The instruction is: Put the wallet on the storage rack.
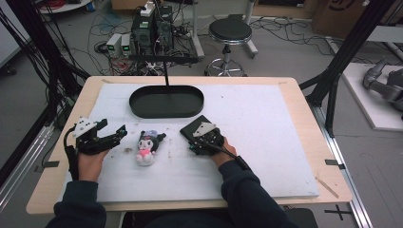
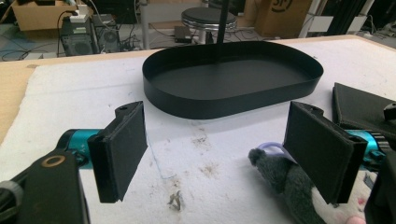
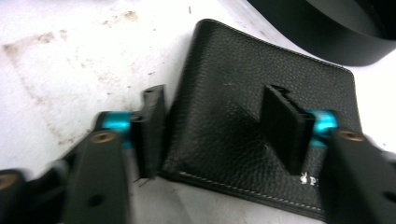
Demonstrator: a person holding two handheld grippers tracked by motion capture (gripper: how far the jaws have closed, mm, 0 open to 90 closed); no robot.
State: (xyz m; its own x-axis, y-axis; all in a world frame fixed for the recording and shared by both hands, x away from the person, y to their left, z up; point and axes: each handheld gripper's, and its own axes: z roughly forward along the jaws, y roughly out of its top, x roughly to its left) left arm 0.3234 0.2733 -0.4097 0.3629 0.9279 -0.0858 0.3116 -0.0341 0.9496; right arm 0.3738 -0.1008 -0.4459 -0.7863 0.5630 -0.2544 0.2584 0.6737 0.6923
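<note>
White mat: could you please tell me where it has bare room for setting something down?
The white mat is bare along its whole right side, right of the wallet, and along the near edge. It is crowded mid-left: black tray, plush toy, wallet and both grippers sit close together.

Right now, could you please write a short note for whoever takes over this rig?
Left gripper: open, nothing between its fingers, resting left of the plush toy.
Right gripper: down over the black wallet, one finger at its edge, the other on the leather; no firm grip visible yet.
Black oval tray: beyond both, nothing in it.
Done: nothing moved into the tray.
Left: probably grip the wallet and carry it to the tray, then the toy.
</note>
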